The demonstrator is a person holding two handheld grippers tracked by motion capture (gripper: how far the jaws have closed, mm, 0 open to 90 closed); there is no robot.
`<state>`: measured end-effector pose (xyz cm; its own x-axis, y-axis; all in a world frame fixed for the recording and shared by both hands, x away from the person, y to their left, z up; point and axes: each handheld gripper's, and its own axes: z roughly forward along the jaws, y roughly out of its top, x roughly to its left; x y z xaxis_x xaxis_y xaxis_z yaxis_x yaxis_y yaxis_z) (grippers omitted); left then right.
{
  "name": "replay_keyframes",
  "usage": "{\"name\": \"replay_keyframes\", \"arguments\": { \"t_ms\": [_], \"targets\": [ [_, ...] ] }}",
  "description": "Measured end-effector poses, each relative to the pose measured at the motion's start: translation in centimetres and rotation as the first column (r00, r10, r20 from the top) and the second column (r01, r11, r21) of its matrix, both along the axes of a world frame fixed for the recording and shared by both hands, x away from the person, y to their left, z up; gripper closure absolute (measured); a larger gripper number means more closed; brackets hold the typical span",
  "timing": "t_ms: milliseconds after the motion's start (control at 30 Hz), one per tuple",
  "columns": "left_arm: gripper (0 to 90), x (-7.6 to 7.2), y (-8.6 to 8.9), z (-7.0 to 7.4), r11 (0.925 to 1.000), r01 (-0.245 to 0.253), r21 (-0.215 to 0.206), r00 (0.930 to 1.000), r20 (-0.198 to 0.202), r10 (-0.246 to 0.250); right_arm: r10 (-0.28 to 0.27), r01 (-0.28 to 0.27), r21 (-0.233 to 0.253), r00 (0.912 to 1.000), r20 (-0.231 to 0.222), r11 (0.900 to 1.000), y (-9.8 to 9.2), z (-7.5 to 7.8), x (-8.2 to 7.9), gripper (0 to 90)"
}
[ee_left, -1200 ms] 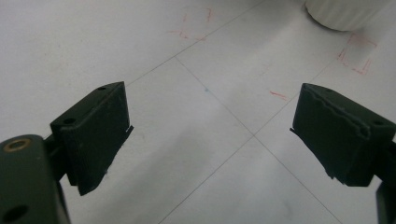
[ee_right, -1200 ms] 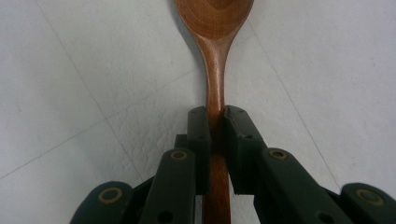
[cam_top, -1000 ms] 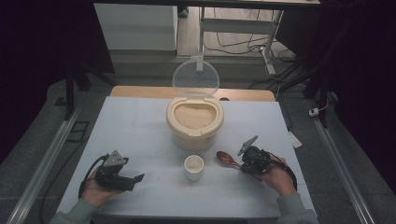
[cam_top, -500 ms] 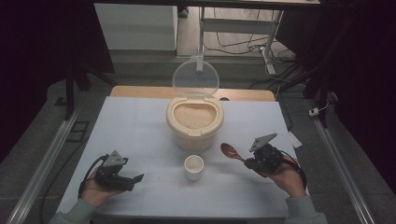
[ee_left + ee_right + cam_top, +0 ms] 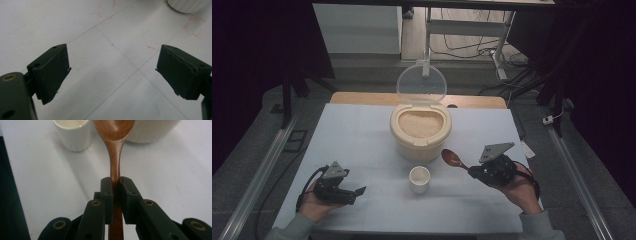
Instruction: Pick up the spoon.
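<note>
Right gripper view: the right gripper (image 5: 115, 185) has its fingers (image 5: 106, 192) closed tight on the handle of the wooden spoon (image 5: 114, 150), whose bowl juts ahead of them toward the rice container (image 5: 420, 131), with the cup (image 5: 419, 179) just off to one side. The left gripper (image 5: 353, 194) rests wide open, holding nothing. The thin handle could twist in so narrow a grip, spilling rice onto the tabletop (image 5: 362, 145).
</note>
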<state>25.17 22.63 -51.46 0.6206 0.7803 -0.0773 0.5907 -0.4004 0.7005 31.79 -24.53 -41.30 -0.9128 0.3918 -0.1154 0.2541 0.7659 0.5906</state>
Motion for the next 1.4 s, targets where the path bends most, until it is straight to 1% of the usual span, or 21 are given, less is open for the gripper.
{"name": "replay_keyframes", "arguments": {
  "t_ms": [133,167,267,433,600,800,833,867,1000,1067,1133,1233,1267,1333,1400],
  "targets": [
    [11.0,0.0,0.0,0.0,1.0,0.0,0.001,1.0,-0.001,0.0,0.017,-0.017,0.008,0.9998,0.009,1.0,0.5,0.2,-0.2,80.7],
    [10.9,0.0,0.0,0.0,1.0,0.0,0.001,1.0,0.0,0.0,0.029,-0.029,0.009,0.9995,0.014,1.0,1.0,0.3,-0.4,80.6],
    [10.9,0.0,0.0,0.0,1.0,-0.002,0.0,1.0,-0.002,0.002,0.046,-0.046,0.015,0.9987,0.024,0.999,1.6,0.5,-0.6,80.7],
    [10.9,0.0,-0.1,0.0,1.0,-0.001,0.0,1.0,-0.002,0.001,0.085,-0.085,0.009,0.9957,0.039,0.996,2.9,1.1,-0.9,80.6],
    [10.9,0.1,-0.1,0.0,1.0,-0.004,-0.009,1.0,-0.007,0.004,0.12,-0.12,-0.005,0.992,0.039,0.993,4.5,1.3,-1.1,80.6],
    [11.0,0.0,0.0,0.1,0.9999,-0.001,-0.012,1.0,-0.003,0.001,0.163,-0.162,-0.024,0.9857,0.041,0.986,6.7,1.4,-0.9,80.6],
    [11.0,0.0,0.0,0.1,0.9999,-0.001,-0.012,1.0,-0.003,0.001,0.163,-0.162,-0.024,0.9857,0.041,0.986,6.7,1.4,-0.9,80.6],
    [11.0,0.0,0.0,0.1,0.9999,0.0,-0.012,1.0,-0.003,0.0,0.182,-0.181,-0.025,0.9825,0.042,0.983,7.5,1.3,-0.9,80.6],
    [11.0,0.1,0.0,0.0,0.9999,0.001,-0.012,1.0,-0.004,-0.001,0.212,-0.21,-0.039,0.9762,0.046,0.977,8.9,1.3,-0.9,80.6],
    [10.9,0.0,0.0,0.0,0.9999,0.001,-0.011,1.0,-0.004,-0.001,0.223,-0.221,-0.037,0.9737,0.046,0.974,9.5,1.3,-1.0,80.6],
    [10.9,0.0,0.0,0.0,0.9999,0.001,-0.011,1.0,-0.004,-0.001,0.241,-0.239,-0.034,0.9693,0.05,0.97,10.0,1.0,-0.9,80.6],
    [10.9,0.0,0.0,0.0,0.9999,0.0,-0.011,1.0,-0.005,0.0,0.246,-0.245,-0.042,0.9681,0.045,0.969,10.5,0.7,-1.0,80.6],
    [11.0,0.0,0.0,0.0,0.9999,0.001,-0.011,1.0,-0.006,-0.001,0.261,-0.259,-0.051,0.9642,0.045,0.965,10.8,0.6,-1.0,80.6],
    [10.9,0.0,-0.1,0.0,1.0,0.001,-0.009,1.0,-0.006,-0.001,0.258,-0.256,-0.046,0.9651,0.045,0.966,11.0,0.4,-1.1,80.6],
    [11.0,0.0,-0.1,0.0,1.0,0.001,-0.008,1.0,-0.006,-0.001,0.265,-0.263,-0.062,0.9632,0.043,0.963,11.2,0.4,-1.1,80.6]
  ]
}}
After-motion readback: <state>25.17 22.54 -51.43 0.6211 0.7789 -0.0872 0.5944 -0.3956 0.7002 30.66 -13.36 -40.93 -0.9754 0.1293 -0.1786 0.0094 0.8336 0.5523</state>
